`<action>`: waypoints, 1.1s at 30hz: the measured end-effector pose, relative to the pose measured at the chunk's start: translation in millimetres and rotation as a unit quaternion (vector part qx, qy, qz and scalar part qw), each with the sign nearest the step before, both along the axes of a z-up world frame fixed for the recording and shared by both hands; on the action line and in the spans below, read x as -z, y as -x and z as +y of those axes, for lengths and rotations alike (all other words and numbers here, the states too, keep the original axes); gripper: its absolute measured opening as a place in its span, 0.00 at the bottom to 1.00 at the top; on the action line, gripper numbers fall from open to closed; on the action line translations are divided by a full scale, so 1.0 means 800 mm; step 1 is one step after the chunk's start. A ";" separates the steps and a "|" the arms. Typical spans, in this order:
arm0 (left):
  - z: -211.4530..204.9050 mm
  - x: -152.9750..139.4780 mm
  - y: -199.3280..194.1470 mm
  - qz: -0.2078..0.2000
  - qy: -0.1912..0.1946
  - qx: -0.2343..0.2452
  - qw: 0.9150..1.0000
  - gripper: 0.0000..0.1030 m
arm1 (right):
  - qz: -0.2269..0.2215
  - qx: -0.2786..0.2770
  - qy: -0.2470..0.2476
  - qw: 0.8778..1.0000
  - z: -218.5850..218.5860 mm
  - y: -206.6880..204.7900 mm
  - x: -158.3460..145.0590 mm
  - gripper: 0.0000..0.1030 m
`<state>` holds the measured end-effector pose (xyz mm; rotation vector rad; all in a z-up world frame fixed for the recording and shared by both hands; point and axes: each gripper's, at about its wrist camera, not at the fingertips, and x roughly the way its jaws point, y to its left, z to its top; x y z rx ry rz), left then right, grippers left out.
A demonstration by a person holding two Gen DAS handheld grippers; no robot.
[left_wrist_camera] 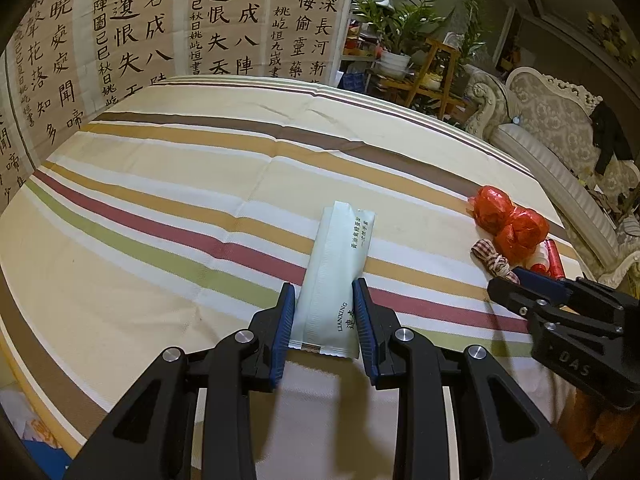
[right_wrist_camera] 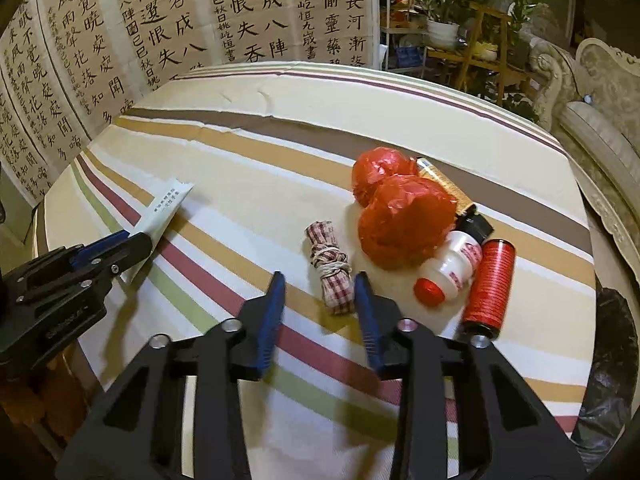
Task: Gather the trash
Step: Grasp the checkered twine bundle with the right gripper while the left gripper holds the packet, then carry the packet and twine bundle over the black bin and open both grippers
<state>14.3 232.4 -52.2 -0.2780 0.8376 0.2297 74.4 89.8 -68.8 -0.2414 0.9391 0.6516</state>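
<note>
Behind red bags (right_wrist_camera: 400, 216), yellow item (right_wrist_camera: 440, 180) half hidden.

So the pale green sachet (left_wrist_camera: 334, 280) with green print is lying flat and lengthwise near the table's front edge. Off toward the right edge there's a little pile: two crumpled red plastic wads (right_wrist_camera: 400, 216) touching each other, a checked cloth roll (right_wrist_camera: 332, 272) tied with string, a small white bottle (right_wrist_camera: 448, 270) with a red cap on its side, and a red cylinder (right_wrist_camera: 488, 284) lying beside it.
</note>
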 end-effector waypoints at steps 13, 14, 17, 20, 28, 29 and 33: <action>-0.011 -0.004 0.003 -0.008 -0.009 -0.005 1.000 0.30 | -0.020 0.010 -0.004 1.000 -0.020 0.017 -0.001 0.14; -0.012 -0.005 0.004 -0.010 -0.008 -0.004 1.000 0.30 | -0.022 0.013 -0.006 1.000 -0.023 0.019 -0.002 0.14; -0.020 -0.008 0.006 -0.015 -0.010 0.002 1.000 0.30 | -0.026 0.024 -0.014 0.999 -0.038 0.025 -0.006 0.14; -0.030 -0.011 0.007 -0.019 -0.015 0.009 1.000 0.30 | -0.036 0.039 -0.015 0.998 -0.054 0.033 -0.010 0.14; -0.070 -0.018 0.005 -0.027 -0.025 0.041 0.998 0.30 | -0.060 0.088 -0.022 0.994 -0.104 0.040 -0.019 0.14; -0.074 -0.019 0.004 -0.028 -0.026 0.045 0.998 0.30 | -0.061 0.094 -0.024 0.993 -0.110 0.041 -0.019 0.14; -0.100 -0.025 0.005 -0.037 -0.031 0.065 0.997 0.30 | -0.070 0.121 -0.030 0.990 -0.139 0.043 -0.025 0.14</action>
